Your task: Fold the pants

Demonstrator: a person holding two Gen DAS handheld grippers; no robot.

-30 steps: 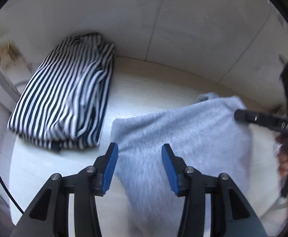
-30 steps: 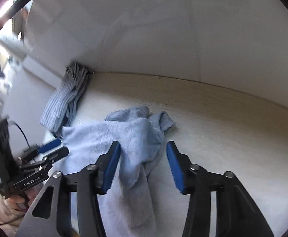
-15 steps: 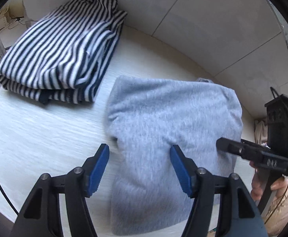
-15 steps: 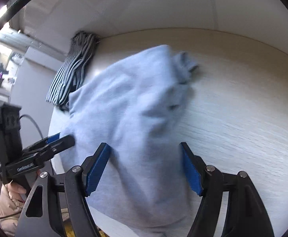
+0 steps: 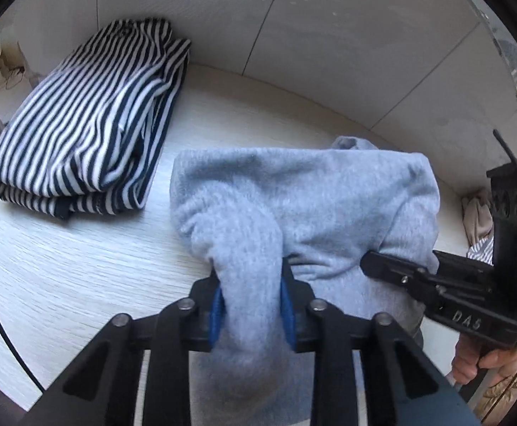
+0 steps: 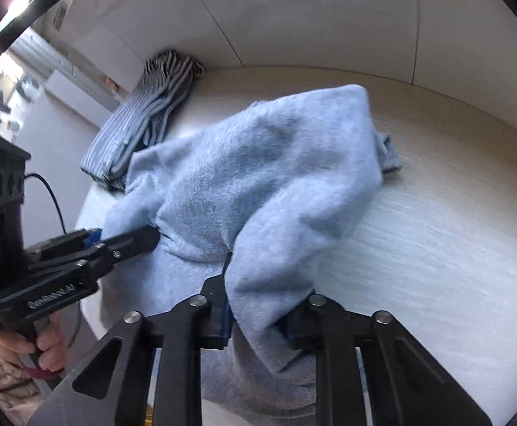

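The light grey pants (image 5: 294,195) lie folded on the pale wooden table (image 5: 63,277), bunched up at the near edge. My left gripper (image 5: 251,305) is shut on a raised fold of the near left edge. My right gripper (image 6: 258,316) is shut on the near right edge, with the cloth (image 6: 258,177) draped up over its blue pads. Each gripper shows in the other's view: the right one (image 5: 375,262) at the right side, the left one (image 6: 137,241) at the left side.
A folded navy-and-white striped garment (image 5: 81,124) lies at the table's back left, next to the pants; it also shows in the right wrist view (image 6: 152,113). White wall panels (image 5: 329,35) stand behind the table. Crumpled cloth (image 5: 478,220) lies off the right edge.
Both grippers went from open over the pants to shut on the near edge. The cloth now rises in folds between the jaws.
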